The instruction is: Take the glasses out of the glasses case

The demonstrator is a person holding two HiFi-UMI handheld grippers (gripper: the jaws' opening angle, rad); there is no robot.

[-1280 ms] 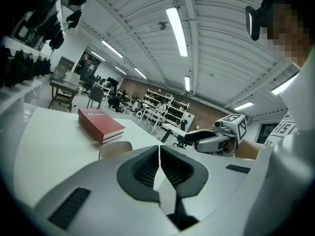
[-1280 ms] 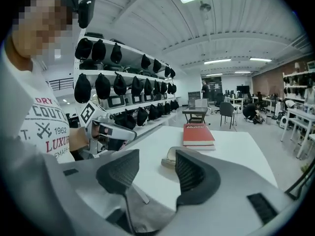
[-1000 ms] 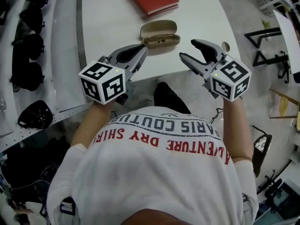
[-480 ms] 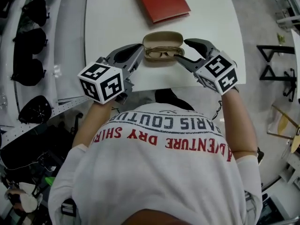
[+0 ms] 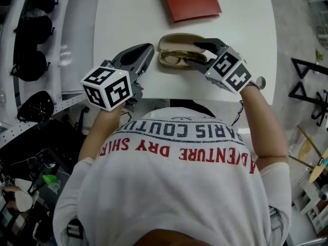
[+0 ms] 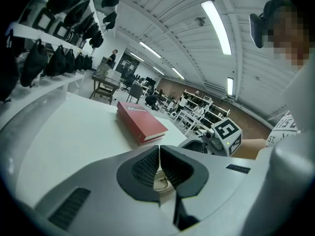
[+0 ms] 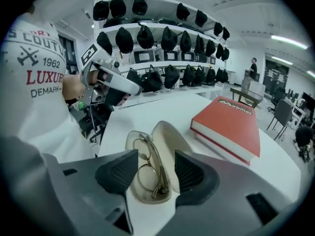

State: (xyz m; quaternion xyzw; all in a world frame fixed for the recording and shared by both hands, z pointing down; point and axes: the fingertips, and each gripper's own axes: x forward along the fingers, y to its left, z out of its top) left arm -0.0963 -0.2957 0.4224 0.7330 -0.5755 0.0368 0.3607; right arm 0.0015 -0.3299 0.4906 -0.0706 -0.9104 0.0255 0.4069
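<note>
An open tan glasses case (image 5: 177, 41) lies on the white table (image 5: 128, 14), with thin-framed glasses (image 5: 175, 59) folded in its lower half. My right gripper (image 5: 195, 53) is open, one finger on each side of the case's right end. In the right gripper view the glasses (image 7: 150, 167) and case (image 7: 167, 136) lie between the two dark pads (image 7: 192, 173) of my right gripper (image 7: 156, 173), apart from both. My left gripper (image 5: 147, 53) is shut and empty, just left of the case. Its pads (image 6: 147, 167) meet in the left gripper view.
A red book (image 5: 190, 1) lies on the table behind the case, also visible as a red book (image 7: 231, 127) to the right of the case. Shelves of black caps (image 5: 31, 35) run along the left. The table's near edge (image 5: 169, 100) is close to the person's body.
My right gripper has moved left and forward, from beside the case to straddling the case's right end, still open. The left gripper has kept its place, shut, beside the case.
</note>
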